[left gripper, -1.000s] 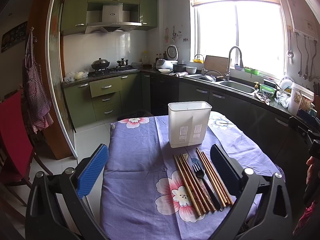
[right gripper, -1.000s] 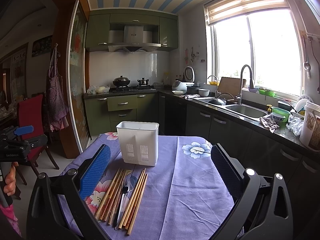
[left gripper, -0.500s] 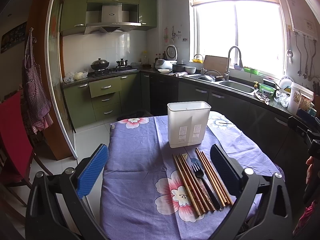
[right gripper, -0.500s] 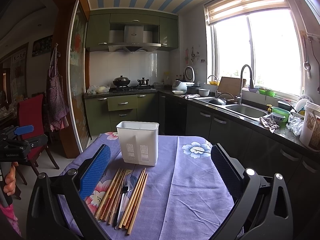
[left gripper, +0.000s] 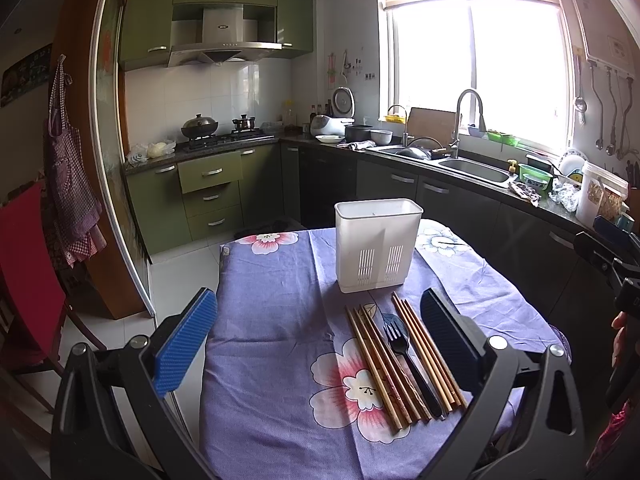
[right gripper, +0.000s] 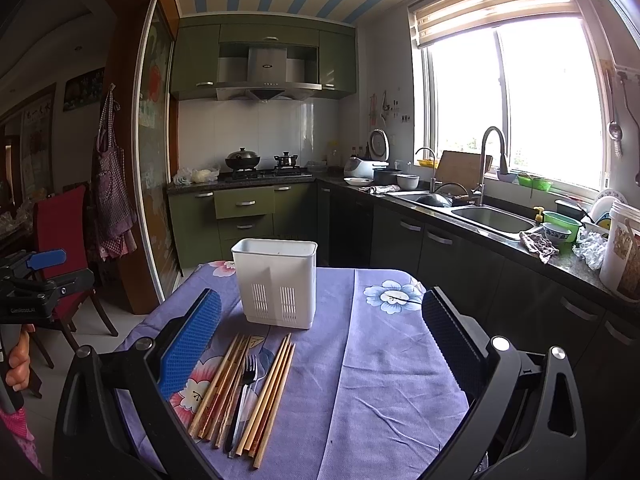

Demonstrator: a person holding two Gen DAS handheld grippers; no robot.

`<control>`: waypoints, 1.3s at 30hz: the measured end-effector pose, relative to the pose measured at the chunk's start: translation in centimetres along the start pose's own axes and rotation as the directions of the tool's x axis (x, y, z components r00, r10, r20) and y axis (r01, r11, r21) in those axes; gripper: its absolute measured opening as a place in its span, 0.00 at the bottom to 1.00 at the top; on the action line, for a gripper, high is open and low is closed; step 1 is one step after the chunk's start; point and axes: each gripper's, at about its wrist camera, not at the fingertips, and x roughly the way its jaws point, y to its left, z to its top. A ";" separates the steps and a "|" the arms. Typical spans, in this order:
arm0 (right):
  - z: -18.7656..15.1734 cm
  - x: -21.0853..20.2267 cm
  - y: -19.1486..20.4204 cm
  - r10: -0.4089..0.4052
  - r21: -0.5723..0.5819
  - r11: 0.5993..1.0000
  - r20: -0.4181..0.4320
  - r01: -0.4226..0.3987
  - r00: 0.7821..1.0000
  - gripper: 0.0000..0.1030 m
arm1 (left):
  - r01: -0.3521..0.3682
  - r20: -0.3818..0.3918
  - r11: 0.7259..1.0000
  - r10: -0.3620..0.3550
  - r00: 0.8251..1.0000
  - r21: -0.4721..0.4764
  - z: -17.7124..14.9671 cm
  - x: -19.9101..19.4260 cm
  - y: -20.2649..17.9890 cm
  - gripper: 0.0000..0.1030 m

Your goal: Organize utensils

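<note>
Chopsticks (left gripper: 400, 364) between parted left jaws

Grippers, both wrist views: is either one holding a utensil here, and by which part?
Nothing is held. The left gripper and right gripper both have jaws wide open above the table, and the chopsticks and black fork lie untouched on the cloth.

both grippers: black plastic frames w/ triangular cutouts, silver screw heads at the pivots. left gripper (left gripper: 320, 344): left pad blue, textured; right pad looks dark navy. right gripper (right gripper: 322, 344): same, blue left pad, dark dimpled right pad. bare-skinned hand (right gripper: 18, 364), pink patterned sleeve below it.
</note>
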 end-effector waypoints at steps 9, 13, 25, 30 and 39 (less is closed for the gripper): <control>-0.4 1.4 -0.3 0.012 0.005 1.000 -0.065 -0.012 0.998 0.96 | 0.015 -0.049 1.000 -0.016 0.999 -0.014 -0.6 1.4 -0.2 0.94; -1.2 4.0 -1.2 0.014 0.026 1.000 -0.185 -0.009 0.983 0.96 | 0.016 -0.135 1.000 -0.019 0.991 -0.026 -0.7 3.8 -0.6 0.94; -4.2 11.5 -5.6 -0.044 0.053 0.996 -0.331 0.065 0.943 0.96 | 0.075 -0.532 0.997 -0.082 0.843 -0.035 -4.1 16.4 -7.4 0.93; -5.0 13.4 -6.9 -0.023 0.077 0.996 -0.368 0.055 0.929 0.96 | 0.098 -0.646 0.990 -0.141 0.750 -0.102 -5.8 19.8 -8.9 0.65; -5.3 14.8 -6.4 0.012 0.085 0.996 -0.390 0.023 0.921 0.96 | 0.075 -0.712 0.984 -0.170 0.682 -0.163 -7.0 21.8 -9.4 0.48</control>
